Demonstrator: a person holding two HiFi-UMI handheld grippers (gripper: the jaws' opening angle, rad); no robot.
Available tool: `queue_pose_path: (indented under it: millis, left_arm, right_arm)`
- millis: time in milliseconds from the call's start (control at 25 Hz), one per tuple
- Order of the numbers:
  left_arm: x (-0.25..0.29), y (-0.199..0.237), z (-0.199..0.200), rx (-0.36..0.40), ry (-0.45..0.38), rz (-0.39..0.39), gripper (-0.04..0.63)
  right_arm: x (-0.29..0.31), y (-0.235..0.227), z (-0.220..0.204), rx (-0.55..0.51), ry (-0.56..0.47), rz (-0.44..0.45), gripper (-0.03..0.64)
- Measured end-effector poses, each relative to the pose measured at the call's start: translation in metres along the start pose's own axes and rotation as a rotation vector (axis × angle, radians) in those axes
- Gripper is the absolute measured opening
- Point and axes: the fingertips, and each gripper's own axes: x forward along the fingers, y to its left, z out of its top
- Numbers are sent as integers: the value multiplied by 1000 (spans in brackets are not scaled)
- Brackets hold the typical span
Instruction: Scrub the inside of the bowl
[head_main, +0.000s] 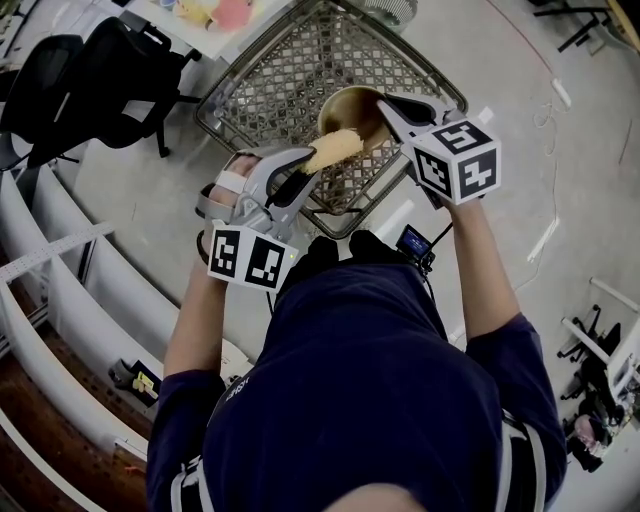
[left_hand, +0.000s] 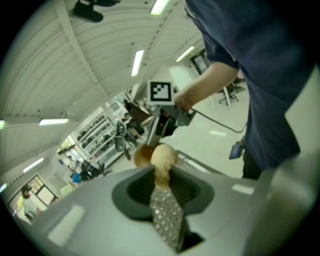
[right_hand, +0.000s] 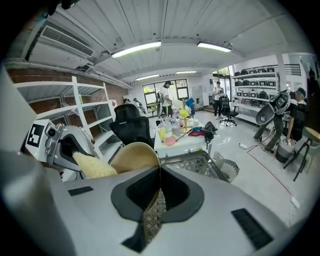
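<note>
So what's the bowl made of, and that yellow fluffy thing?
The bowl looks like wood or bamboo: it is tan, matte and thin-walled, though it could be plastic. The yellow scrubber looks like a fibrous sponge or loofah: its surface is rough and bumpy.

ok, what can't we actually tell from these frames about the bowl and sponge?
- Sponge-to-bowl contact: in the head view the sponge overlaps the rim of the bowl; in the left gripper view it covers most of the bowl.
- Dirt inside the bowl: too small and dim in the head view; the fingers of the right gripper cover part of the rim.
- Items on the table: cut off by the head view's top edge.
</note>
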Motion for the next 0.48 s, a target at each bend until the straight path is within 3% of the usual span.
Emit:
queue_pose_path:
  millis: [280,480]
  left_arm:
    - [16,-16,3,77,51,-43,80]
    - [28,-12,0,99,112,-30,80]
  right_arm:
    - [3,14,1,-39,6,6,14]
    - [5,32,5,-82,3,13,14]
